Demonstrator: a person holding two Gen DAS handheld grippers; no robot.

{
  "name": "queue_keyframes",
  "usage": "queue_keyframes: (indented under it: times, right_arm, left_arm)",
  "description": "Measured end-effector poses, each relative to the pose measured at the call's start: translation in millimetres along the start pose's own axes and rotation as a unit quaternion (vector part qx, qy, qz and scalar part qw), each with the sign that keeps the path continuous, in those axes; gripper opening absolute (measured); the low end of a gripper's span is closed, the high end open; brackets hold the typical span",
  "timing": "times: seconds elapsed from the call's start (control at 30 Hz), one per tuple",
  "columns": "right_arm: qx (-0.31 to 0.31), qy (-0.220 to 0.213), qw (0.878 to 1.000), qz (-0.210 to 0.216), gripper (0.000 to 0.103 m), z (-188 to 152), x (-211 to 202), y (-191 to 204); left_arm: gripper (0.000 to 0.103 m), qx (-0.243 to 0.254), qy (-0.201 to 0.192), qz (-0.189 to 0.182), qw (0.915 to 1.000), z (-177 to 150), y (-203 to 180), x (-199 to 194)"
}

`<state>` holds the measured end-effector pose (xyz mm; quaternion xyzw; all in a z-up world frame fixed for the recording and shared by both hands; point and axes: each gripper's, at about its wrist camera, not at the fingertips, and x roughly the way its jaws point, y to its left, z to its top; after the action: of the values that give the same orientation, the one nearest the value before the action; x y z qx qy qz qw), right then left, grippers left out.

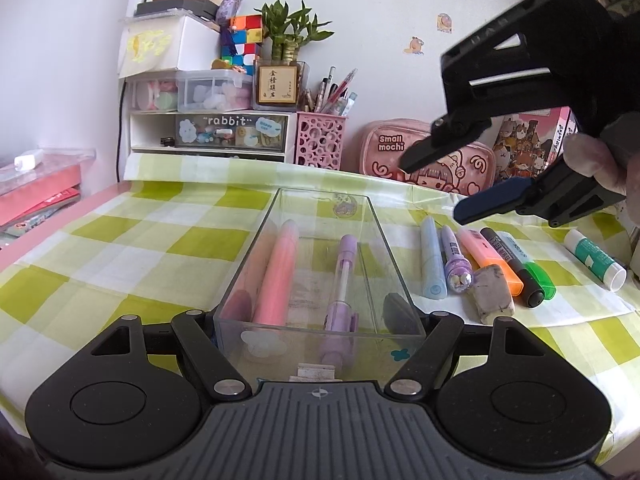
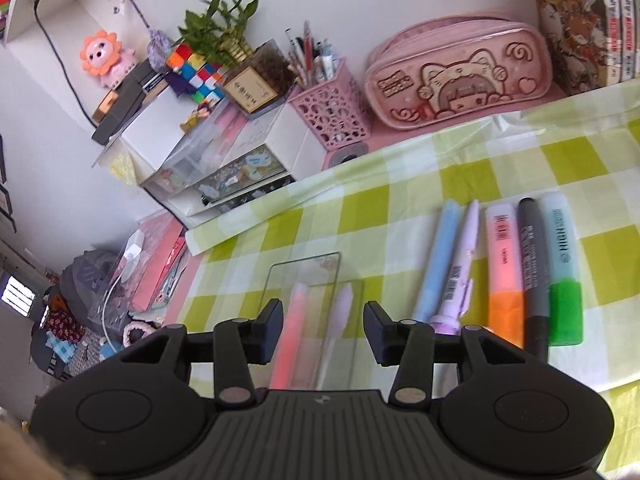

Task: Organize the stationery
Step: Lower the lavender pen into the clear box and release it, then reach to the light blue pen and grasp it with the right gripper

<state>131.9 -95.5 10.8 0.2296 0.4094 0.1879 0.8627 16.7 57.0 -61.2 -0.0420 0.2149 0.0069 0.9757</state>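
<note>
Jaws of the left gripper (image 1: 319,320) are clamping the near end of a clear, hard-walled rectangular tray (image 1: 384,248), pads pressing its two long sides, while the right gripper (image 2: 323,334) is hanging above it with jaws apart and nothing between them. Inside the tray are lying a fat pink marker (image 1: 276,272) and a slim lilac pen (image 1: 342,284) with a see-through barrel; their near ends are blurring behind the glassy front wall. Just beside the tray on the right, a row is resting on the worktop: a pale blue pen (image 1: 433,260), a purple pen (image 1: 454,258), a pink-and-orange highlighter (image 1: 490,258), a black marker (image 1: 514,268), a green-capped highlighter (image 1: 536,276), a grubby block eraser (image 1: 494,294) and a white glue stick (image 1: 596,258). A green-and-white checked cloth (image 1: 120,256) is covering the worktop. Against the pale wall are standing a perforated pink pen cup (image 1: 320,138), a soft pink pencil case (image 1: 432,156) and stacked drawers (image 1: 212,136).
</note>
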Motion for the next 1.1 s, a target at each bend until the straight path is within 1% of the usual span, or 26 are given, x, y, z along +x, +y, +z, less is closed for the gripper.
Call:
queue_keyframes:
  times: [0.13, 0.23, 0.33, 0.53, 0.67, 0.9, 1.1]
  right_arm:
    - [0.009, -0.012, 0.999, -0.034, 0.048, -1.0, -4.0, -15.1]
    - [0.012, -0.013, 0.999, -0.044, 0.051, -3.1, -3.5, -24.0]
    - [0.014, -0.006, 0.999, -0.049, 0.052, -4.0, 0.4, -30.5]
    - [0.013, -0.006, 0.999, -0.04, 0.053, -5.4, -1.7, -35.3]
    - [0.009, -0.01, 0.999, -0.051, 0.061, -7.1, -4.1, -35.2]
    - [0.01, -0.001, 0.998, -0.054, 0.061, -7.4, -0.4, -39.1]
    - [0.012, -0.006, 0.998, -0.054, 0.061, -7.7, -2.5, -43.4]
  left_arm:
    - [0.074, -0.002, 0.001, -0.001, 1.0, 0.4, 3.0, -0.8]
    - [0.074, -0.003, 0.001, 0.0, 1.0, 1.2, 3.6, 0.2]
    - [0.074, -0.003, 0.001, 0.003, 1.0, 1.6, 2.4, 1.6]
    - [0.074, -0.002, 0.001, 0.005, 1.0, 1.2, 1.4, 1.3]
    - [0.074, -0.002, 0.001, 0.004, 1.0, 1.3, 1.1, 1.5]
    - [0.074, -0.001, 0.001, 0.004, 1.0, 1.7, 2.0, 2.2]
    - [0.074, -0.003, 0.002, 0.003, 1.0, 1.8, 3.1, 2.4]
